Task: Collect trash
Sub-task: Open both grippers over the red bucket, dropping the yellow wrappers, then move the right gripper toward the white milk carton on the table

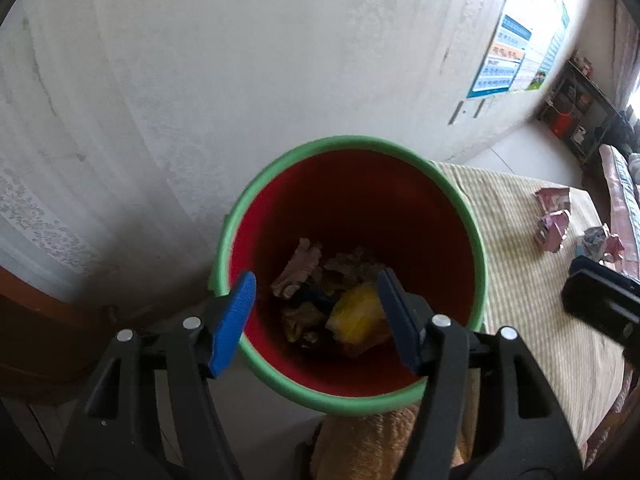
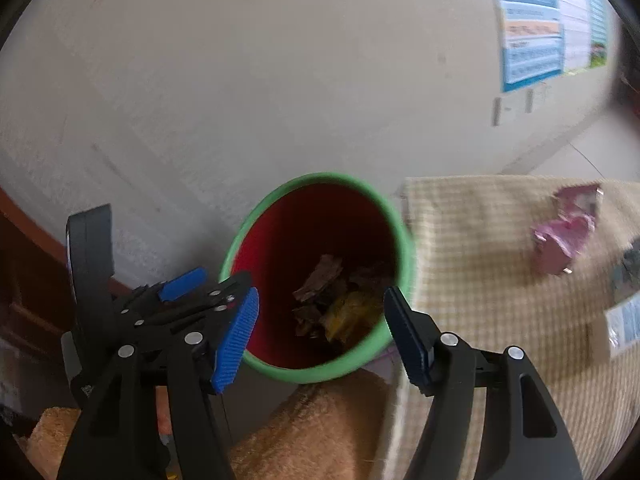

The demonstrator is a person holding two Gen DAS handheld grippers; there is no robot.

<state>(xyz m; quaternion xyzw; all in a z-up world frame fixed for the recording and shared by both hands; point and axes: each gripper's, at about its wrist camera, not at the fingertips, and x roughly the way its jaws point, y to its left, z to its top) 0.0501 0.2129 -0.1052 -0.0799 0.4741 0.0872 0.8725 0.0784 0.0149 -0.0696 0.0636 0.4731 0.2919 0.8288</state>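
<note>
Both grippers, left (image 1: 316, 320) and right (image 2: 320, 332), spread and empty above red bin (image 1: 352, 216) holding dropped scraps. More pink wrappers (image 1: 552, 224) on striped tabletop (image 1: 520, 300) nearby. Best to approach next wrapper wide, pinch at centre.

Right gripper (image 2: 320, 330) at lower centre, blue pads spread wide, nothing between them. Beyond, at centre, a red bin with green rim (image 2: 404, 248), holding brown scraps (image 2: 318, 276) and a yellow wrapper (image 2: 348, 312). Left gripper (image 2: 208, 286) at lower left, beside the bin. Crumpled pink wrapper (image 2: 568, 232) at right on a checked cloth (image 2: 480, 264). Blue poster (image 2: 532, 28) upper right on a pale wall.
</note>
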